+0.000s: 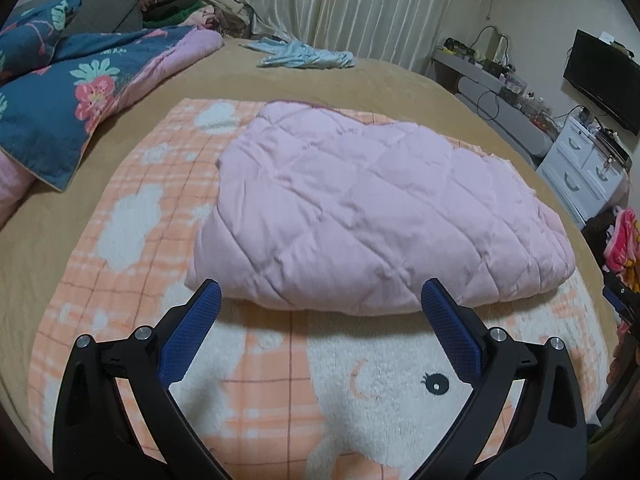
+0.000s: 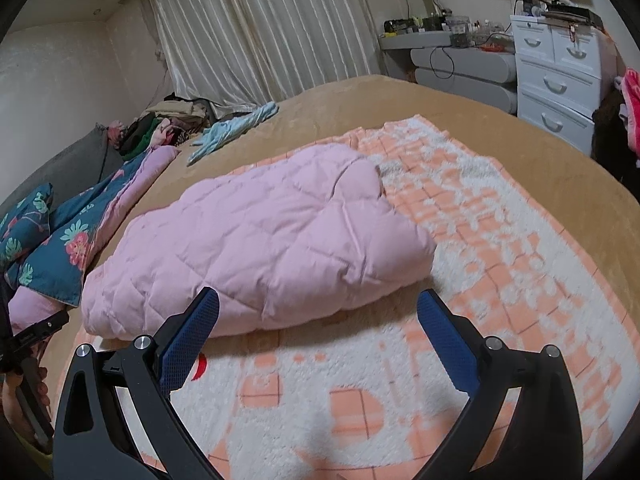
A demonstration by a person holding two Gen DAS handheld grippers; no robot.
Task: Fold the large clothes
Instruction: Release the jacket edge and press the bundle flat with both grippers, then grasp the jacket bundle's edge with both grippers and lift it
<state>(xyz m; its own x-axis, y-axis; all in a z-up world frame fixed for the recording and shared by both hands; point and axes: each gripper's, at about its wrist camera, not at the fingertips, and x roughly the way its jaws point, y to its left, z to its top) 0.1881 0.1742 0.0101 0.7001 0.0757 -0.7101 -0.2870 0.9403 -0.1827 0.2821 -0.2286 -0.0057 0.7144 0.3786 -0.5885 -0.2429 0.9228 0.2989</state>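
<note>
The left tongs (image 1: 321,300) stand spread wide with nothing between the blue pads, their tips just short of the near edge of the folded pink quilted garment (image 1: 372,216). The right tongs (image 2: 318,308) are spread wide as well and hold nothing; their left pad sits right by the garment's near edge, though contact cannot be told.

The pink quilted garment lies as a thick folded bundle on an orange-and-white plaid fleece blanket (image 1: 132,216), which is spread flat over the tan bed (image 1: 192,76). In the left wrist view the bundle fills the centre, reaching from about 11 o'clock to 3 o'clock. In the right wrist view it lies centre to 9 o'clock, with bare blanket stretching off toward 3 o'clock.

At 10 o'clock in the left view lies a blue floral quilt (image 1: 64,92) with a pink lining, apart from the blanket. Near 12 o'clock a light blue garment (image 1: 304,56) lies crumpled on the bed, and beyond it hangs a cream curtain (image 1: 360,4). A heap of mixed clothes (image 1: 188,10) sits at 11 o'clock. At 3 o'clock stands a white chest of drawers (image 1: 580,172), with a dark television (image 1: 604,76) above it.

At the left edge of the right view, near 8 o'clock, a hand (image 2: 16,404) grips a dark handle.
</note>
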